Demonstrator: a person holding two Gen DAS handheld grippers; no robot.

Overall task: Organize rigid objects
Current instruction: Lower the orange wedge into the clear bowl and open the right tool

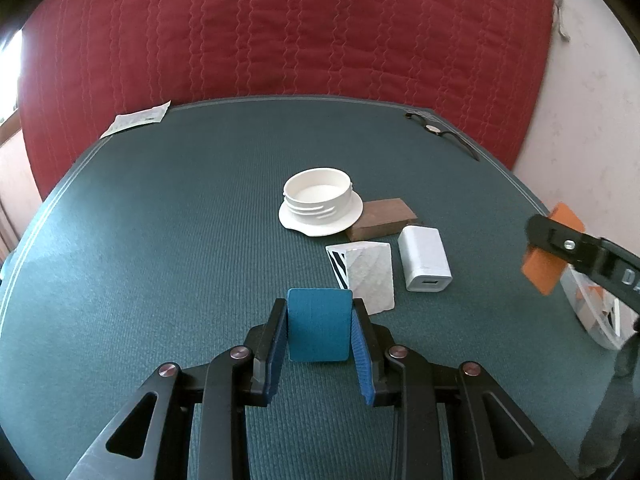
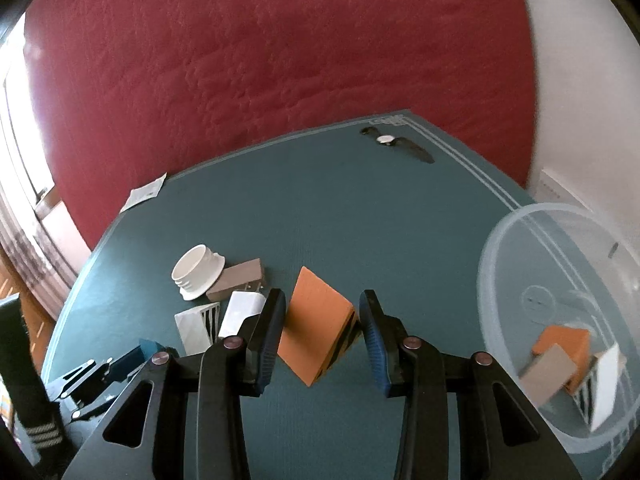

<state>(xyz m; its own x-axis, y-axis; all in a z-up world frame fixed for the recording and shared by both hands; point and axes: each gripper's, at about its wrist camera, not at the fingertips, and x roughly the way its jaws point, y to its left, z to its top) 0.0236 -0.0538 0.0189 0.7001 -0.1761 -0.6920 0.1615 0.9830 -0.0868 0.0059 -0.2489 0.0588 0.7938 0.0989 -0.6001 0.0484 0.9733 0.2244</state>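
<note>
The left claw (image 1: pixel 320 330) clamps a blue block (image 1: pixel 318 324) low over the green desk (image 1: pixel 160 240); the right claw (image 2: pixel 322 320) grips an orange block (image 2: pixel 316 328) beside the clear bin (image 2: pixel 560 240). Both look stiff and light, best pinched across flat faces. Beyond lie a white charger (image 1: pixel 425 258) and a wristwatch (image 2: pixel 390 140); no legible writing.

An orange block (image 2: pixel 316 322) is held tilted, clear of the table; a blue block (image 1: pixel 319 325) is clamped upright — white and brown pieces (image 1: pixel 372 273) are grouped just beyond
</note>
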